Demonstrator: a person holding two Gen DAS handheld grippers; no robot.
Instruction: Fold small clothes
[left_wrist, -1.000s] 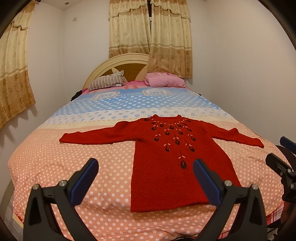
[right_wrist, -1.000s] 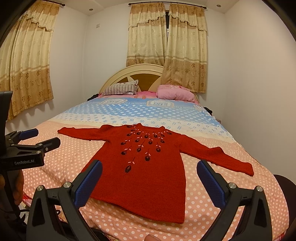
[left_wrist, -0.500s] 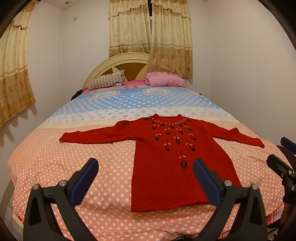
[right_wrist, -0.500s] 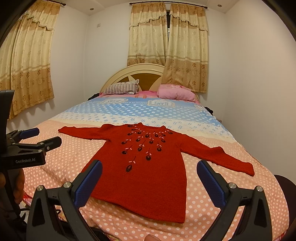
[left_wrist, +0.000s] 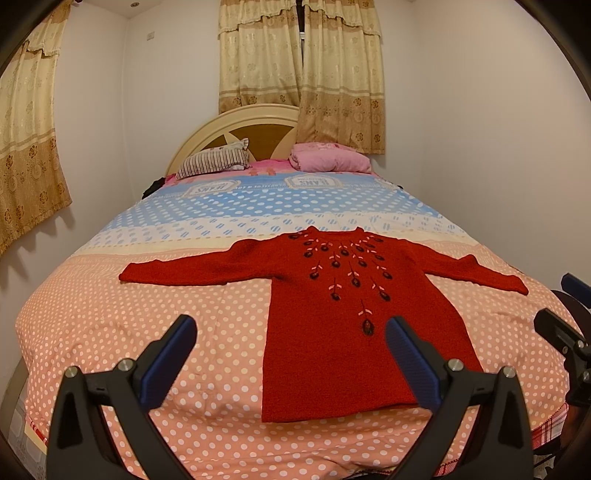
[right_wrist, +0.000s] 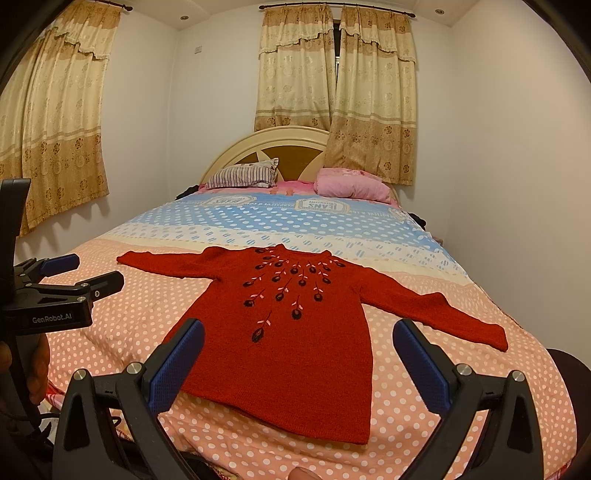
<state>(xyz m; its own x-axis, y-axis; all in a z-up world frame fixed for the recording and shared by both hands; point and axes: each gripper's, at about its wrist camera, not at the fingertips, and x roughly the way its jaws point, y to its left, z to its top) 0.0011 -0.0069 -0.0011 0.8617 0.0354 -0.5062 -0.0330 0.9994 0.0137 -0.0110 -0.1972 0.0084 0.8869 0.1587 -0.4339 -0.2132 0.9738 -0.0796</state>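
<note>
Sweater (left_wrist: 332, 317) is laid flat, front up, on the foot end of the bed (left_wrist: 110, 314), hem toward the foot edge, neck toward the headboard, both sleeves spread out toward the side edges. No fold is seen in it yet.

Almost nothing has changed over the last second: the sweater is seen in the same spot and shape, and both views have shifted only a touch. No contact has been made and nothing has been lifted. Judged from this, the task is at its very start, with the approach to the cloth not yet begun.

Left tool (left_wrist: 290, 350) is held above the foot edge, jaws wide apart, nothing between them; the sweater's left hem corner is framed between its fingers. It is also seen from the side in the right wrist view (right_wrist: 74, 277), gripped by a hand (right_wrist: 37, 369).

Right tool (right_wrist: 297, 354) is likewise held wide apart and empty, off the cloth, with the hem framed between its fingers.

Likely next step, as a guess: a sleeve or a side edge to be pinched and folded in across the body. The knit looks thick and soft, so a full pinch of the edge would be needed to avoid dragging it across the dotted sheet.
</note>
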